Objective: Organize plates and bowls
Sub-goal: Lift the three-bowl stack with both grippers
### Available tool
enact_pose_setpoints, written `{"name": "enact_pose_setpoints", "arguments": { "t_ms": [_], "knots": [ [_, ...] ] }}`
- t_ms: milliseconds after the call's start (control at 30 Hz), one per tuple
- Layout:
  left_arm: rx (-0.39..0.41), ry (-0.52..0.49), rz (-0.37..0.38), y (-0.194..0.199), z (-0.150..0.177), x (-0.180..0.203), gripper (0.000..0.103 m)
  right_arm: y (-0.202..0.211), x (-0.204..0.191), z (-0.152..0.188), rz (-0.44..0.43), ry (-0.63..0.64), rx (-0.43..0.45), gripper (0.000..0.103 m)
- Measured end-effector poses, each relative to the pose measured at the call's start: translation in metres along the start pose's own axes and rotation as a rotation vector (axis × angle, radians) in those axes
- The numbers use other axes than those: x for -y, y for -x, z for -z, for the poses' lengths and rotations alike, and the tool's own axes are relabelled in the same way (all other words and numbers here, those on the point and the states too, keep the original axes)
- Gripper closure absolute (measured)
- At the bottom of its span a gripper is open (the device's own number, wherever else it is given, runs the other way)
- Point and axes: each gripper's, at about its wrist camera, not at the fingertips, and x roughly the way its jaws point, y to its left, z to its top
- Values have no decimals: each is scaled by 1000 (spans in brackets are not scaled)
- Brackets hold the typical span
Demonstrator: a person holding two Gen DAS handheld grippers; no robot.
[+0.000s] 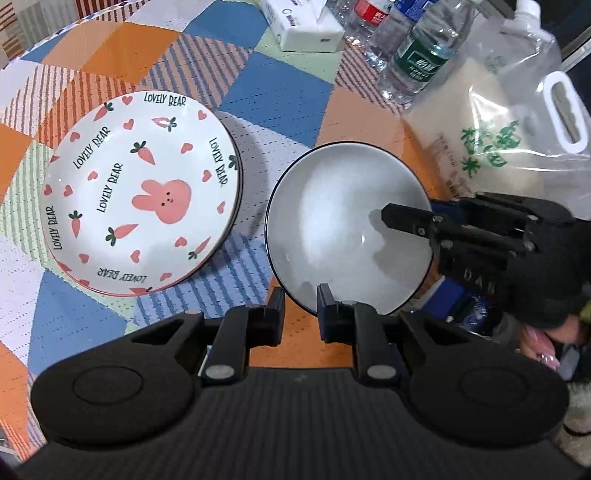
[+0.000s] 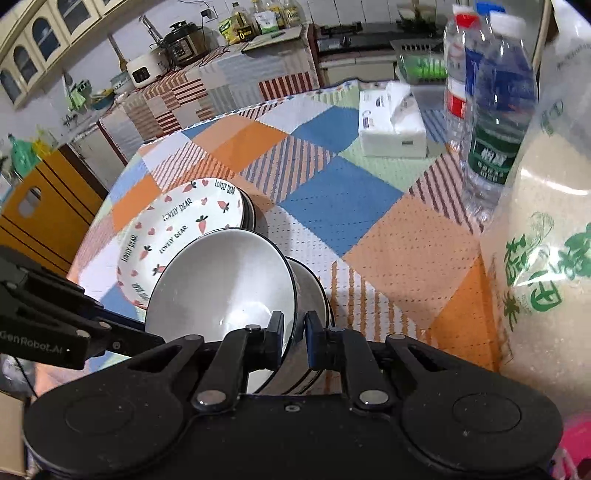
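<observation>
A white bowl with a dark rim (image 1: 347,229) sits right of a stack of "Lovely Bear" rabbit plates (image 1: 144,192) on the patchwork tablecloth. My left gripper (image 1: 301,299) straddles the bowl's near rim, jaws a little apart on either side of it. My right gripper (image 2: 294,332) is shut on the same bowl's rim (image 2: 221,284); one finger (image 1: 402,218) reaches inside the bowl. In the right wrist view the bowl sits tilted in another bowl (image 2: 314,291) beneath it, with the plates (image 2: 181,236) behind.
A large bag of rice (image 1: 509,140) (image 2: 546,258) stands right of the bowls. Water bottles (image 1: 417,55) (image 2: 495,122) and a tissue pack (image 1: 306,26) (image 2: 391,125) stand at the far side. The table's edge curves at left; kitchen counters lie beyond.
</observation>
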Motion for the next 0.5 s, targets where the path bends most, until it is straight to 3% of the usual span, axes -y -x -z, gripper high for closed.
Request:
{"name": "enact_pose_setpoints", "arguments": {
  "t_ms": [133,267,500],
  "knots": [
    [-11,12,-3,-7,-2,1,87,-3,-31,7,160,202,30,86],
    [-6,12,0,-11,-1,1,87,-6,-44,14,256,323,42,85],
    [3,17,4,-19,-3,1,87,-9,-51,18,313,403,43,77]
  ]
}}
